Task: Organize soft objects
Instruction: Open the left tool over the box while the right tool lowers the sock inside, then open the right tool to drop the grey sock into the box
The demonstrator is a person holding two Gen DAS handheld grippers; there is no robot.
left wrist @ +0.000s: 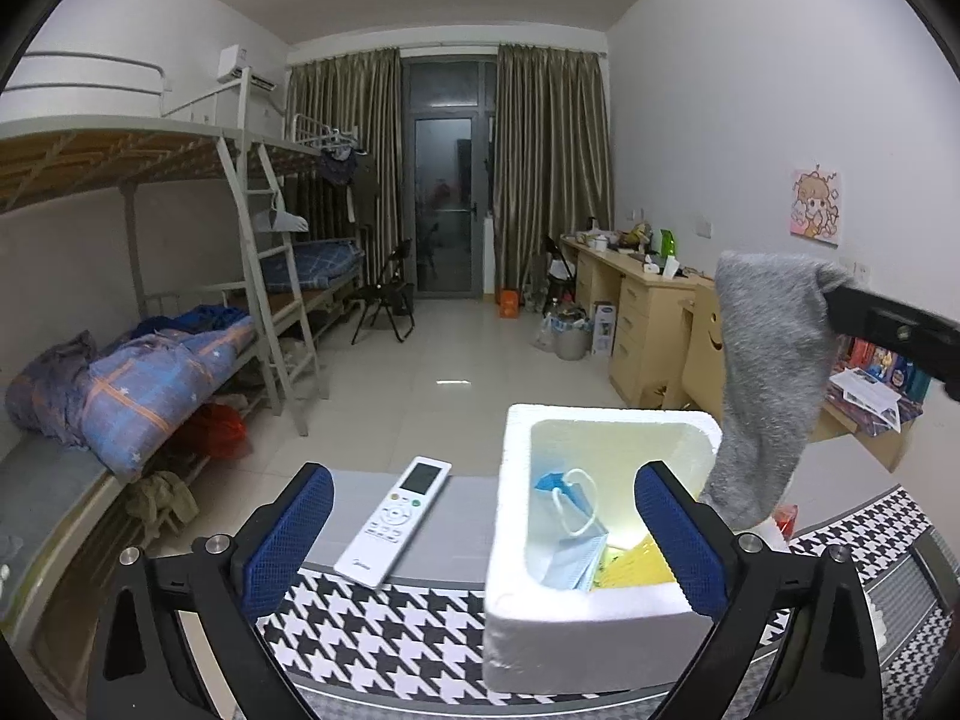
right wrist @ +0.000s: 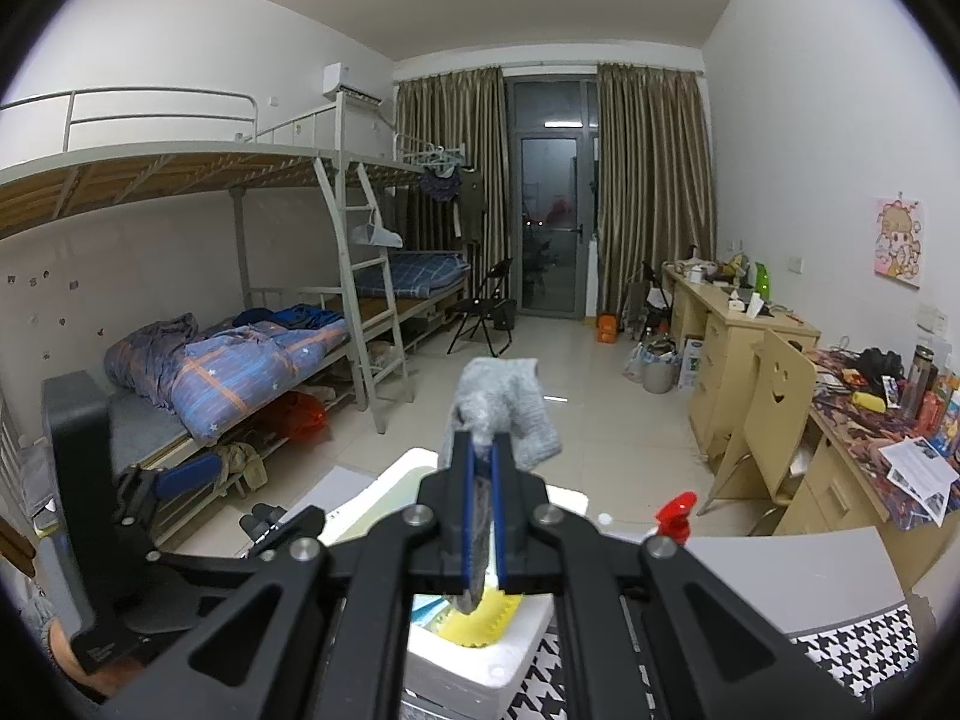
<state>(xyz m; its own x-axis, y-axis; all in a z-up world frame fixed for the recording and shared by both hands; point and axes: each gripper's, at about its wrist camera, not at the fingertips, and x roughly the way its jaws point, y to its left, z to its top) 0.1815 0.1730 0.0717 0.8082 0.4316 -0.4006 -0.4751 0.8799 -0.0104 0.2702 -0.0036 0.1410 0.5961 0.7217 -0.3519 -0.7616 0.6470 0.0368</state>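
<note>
A grey sock [left wrist: 768, 372] dangles above the white foam box [left wrist: 600, 618] on the desk [left wrist: 384, 624], pinched in the right claw [right wrist: 480, 516] for dropping in; the left claw [left wrist: 480, 540] gapes wide, empty, clearing way.

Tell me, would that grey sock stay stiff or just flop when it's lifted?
Probably floppy: the grey sock droops limply from the right tool, which is shut on it. It seems light, since a small pinch carries it. Its fuzzy knit likely grips rather than slips.
</note>
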